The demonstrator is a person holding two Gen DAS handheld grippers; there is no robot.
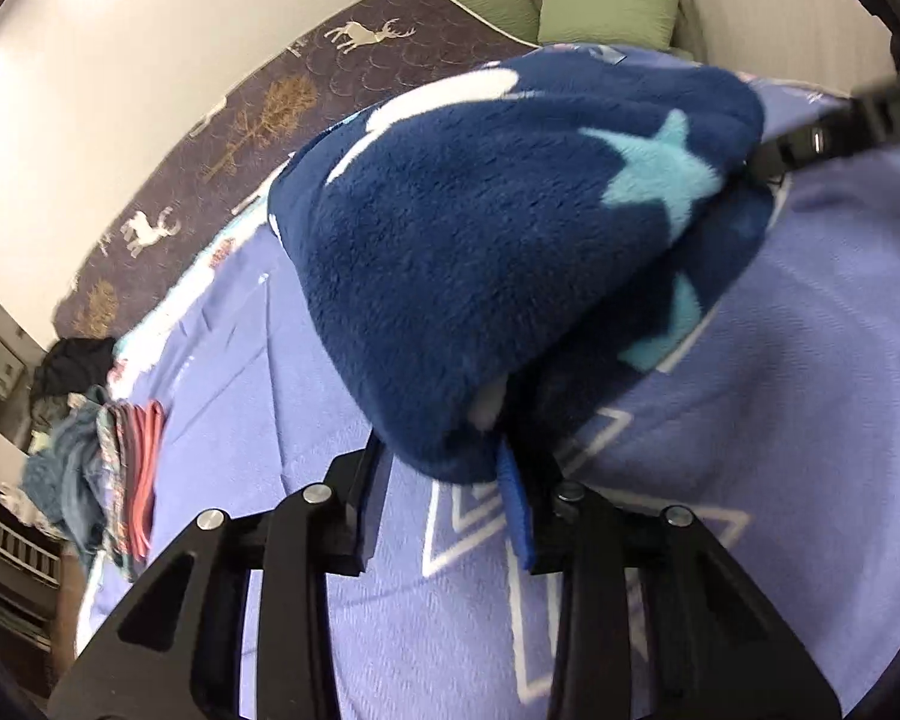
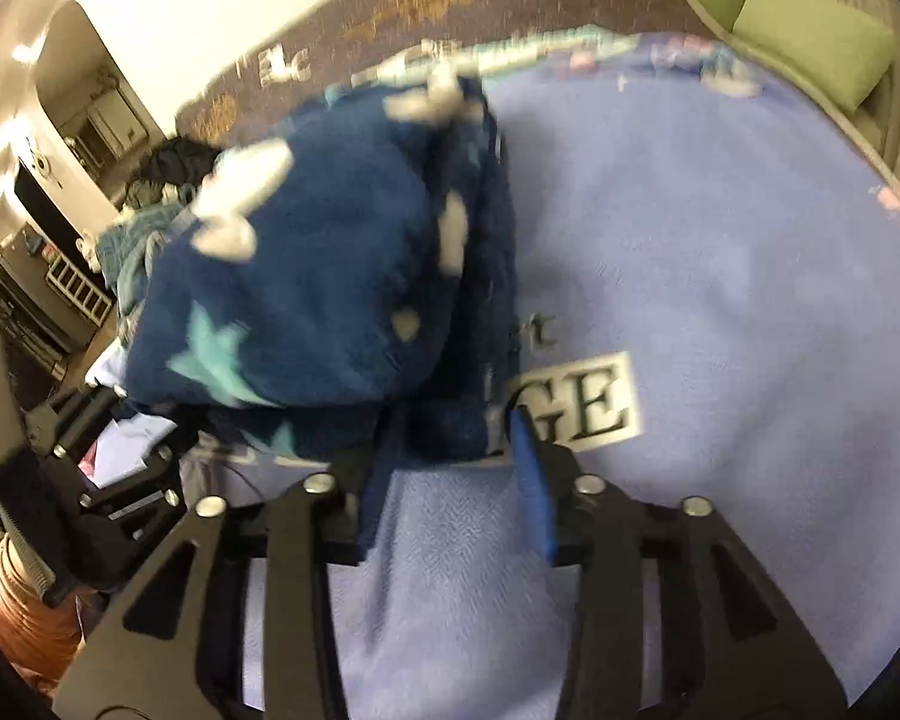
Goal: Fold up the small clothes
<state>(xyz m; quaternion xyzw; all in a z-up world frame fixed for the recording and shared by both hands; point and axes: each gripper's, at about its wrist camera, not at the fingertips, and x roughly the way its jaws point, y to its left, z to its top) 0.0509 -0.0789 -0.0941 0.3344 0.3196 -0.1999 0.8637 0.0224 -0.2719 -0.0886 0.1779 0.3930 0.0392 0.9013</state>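
Note:
A navy fleece garment [image 1: 486, 240] with white and light blue stars is bunched and lifted over the lilac blanket [image 1: 270, 396]. My left gripper [image 1: 444, 468] has its fingers wrapped in the garment's lower edge and is shut on it. In the right wrist view the same garment [image 2: 330, 276] hangs in front of my right gripper [image 2: 450, 450], whose fingers pinch its lower fold. The right gripper's arm also shows in the left wrist view [image 1: 834, 126], at the garment's far corner. The left gripper shows at the left edge [image 2: 120, 480] of the right wrist view.
A pile of other clothes [image 1: 108, 462] lies at the blanket's left edge, also in the right wrist view [image 2: 150, 204]. Green pillows [image 1: 606, 6] sit at the head of the bed. A brown deer-print mattress cover [image 1: 258, 114] runs along the wall. The blanket [image 2: 720, 276] spreads to the right.

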